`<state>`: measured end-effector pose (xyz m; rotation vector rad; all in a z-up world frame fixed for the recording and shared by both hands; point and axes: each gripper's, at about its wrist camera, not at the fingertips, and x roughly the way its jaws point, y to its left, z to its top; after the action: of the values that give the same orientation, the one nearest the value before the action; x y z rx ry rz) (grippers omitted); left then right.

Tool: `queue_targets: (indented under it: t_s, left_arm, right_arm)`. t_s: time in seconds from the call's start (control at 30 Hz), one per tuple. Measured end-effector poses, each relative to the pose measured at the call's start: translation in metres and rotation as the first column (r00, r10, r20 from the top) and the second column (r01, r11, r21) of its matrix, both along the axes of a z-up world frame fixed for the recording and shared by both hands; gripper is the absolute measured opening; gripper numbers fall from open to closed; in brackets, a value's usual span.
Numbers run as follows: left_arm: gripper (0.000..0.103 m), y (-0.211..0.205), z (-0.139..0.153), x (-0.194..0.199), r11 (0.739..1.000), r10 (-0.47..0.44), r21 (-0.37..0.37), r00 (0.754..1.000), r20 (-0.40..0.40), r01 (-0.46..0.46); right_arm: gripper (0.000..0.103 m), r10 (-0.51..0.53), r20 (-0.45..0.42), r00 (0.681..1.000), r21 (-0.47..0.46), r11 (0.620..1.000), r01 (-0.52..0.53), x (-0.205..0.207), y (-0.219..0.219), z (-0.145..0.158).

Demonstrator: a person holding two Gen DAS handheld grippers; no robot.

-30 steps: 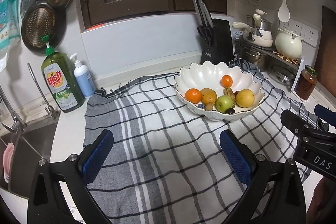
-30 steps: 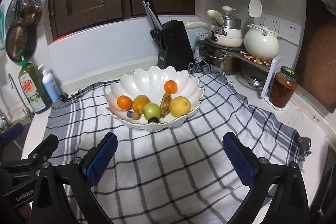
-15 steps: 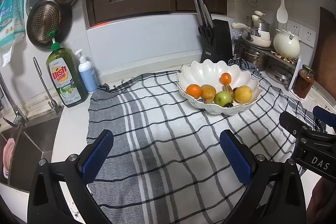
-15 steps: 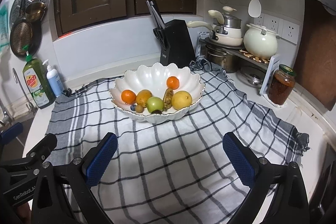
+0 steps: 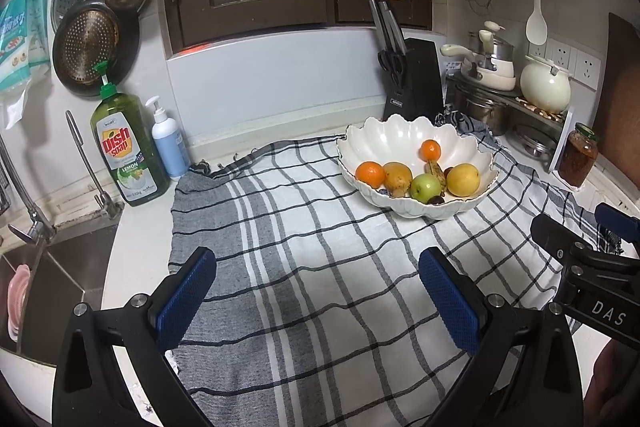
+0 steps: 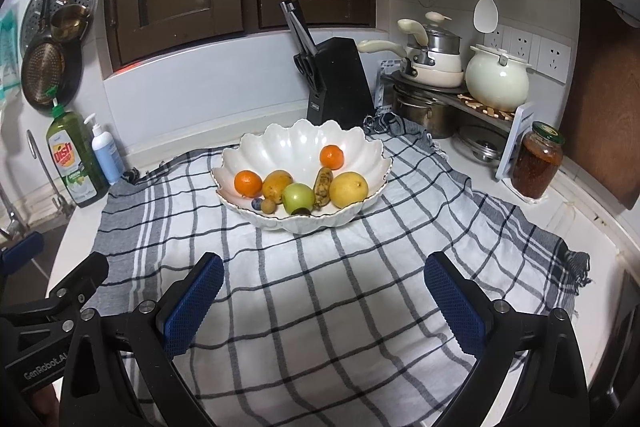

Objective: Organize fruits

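Both tools have drawn back from the bowl [image 6: 304, 163], which now sits farther off on the cloth [image 6: 320, 307]. Left tool [image 5: 316, 291] and right tool [image 6: 324, 291] are spread and empty. All fruit lies in the bowl, so the sorting looks done.

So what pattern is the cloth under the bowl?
The cloth is white and grey with dark checked lines, clearest in the right wrist view.

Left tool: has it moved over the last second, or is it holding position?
Yes. The left tool has pulled back from the fruit bowl; bowl and knife block look smaller, with more cloth in front.
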<state>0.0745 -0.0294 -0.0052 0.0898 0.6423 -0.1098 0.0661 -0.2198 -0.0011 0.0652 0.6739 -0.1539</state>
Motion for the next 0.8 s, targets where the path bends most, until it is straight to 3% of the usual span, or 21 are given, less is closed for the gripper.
queue_targets:
  t_s: [0.8]
  left_arm:
    - [0.103, -0.0030, 0.0006, -0.0074, 1.000, -0.012, 0.014, 1.000, -0.008, 0.012]
  right_arm:
    - [0.101, -0.002, -0.001, 1.000, 0.003, 1.000, 0.002, -0.0052, 0.0012, -0.0004]
